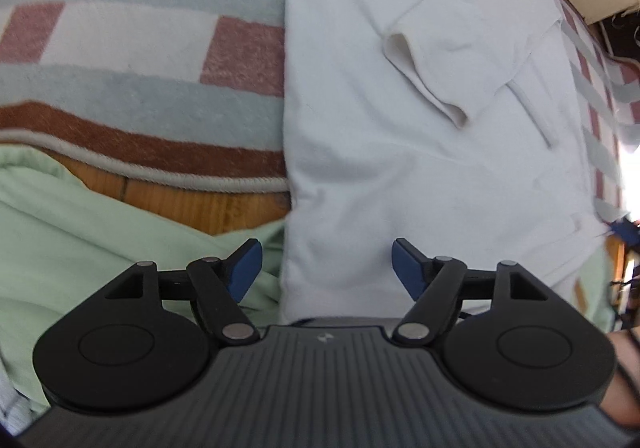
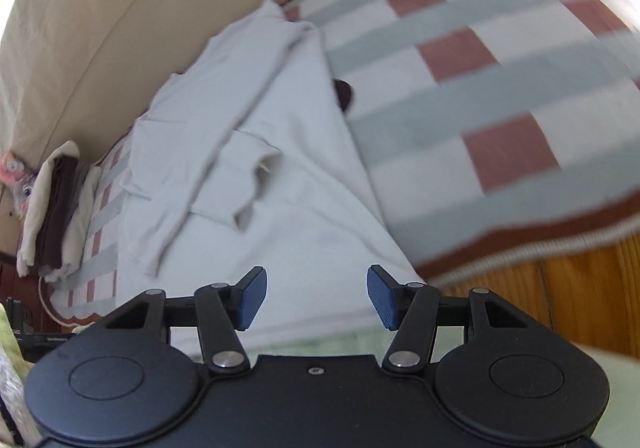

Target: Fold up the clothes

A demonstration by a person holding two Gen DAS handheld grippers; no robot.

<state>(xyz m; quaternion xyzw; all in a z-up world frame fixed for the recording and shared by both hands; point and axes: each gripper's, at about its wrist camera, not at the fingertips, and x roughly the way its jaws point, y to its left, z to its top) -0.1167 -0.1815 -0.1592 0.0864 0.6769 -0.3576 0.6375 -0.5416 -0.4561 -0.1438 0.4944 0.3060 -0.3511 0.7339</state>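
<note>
Left wrist view: left gripper (image 1: pixel 327 268) angled steeply down over white garment (image 1: pixel 400 152) lying on checked blanket (image 1: pixel 120 48), jaws apart, nothing between. Right gripper (image 2: pixel 316 298) tilted down over same garment's near edge, jaws apart, empty.

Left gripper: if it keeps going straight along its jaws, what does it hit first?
Most likely the white garment spread on the checked blanket. The left gripper has open jaws with nothing between them, and white cloth fills the gap ahead. The garment's left edge runs close by, and depth is unclear.
</note>
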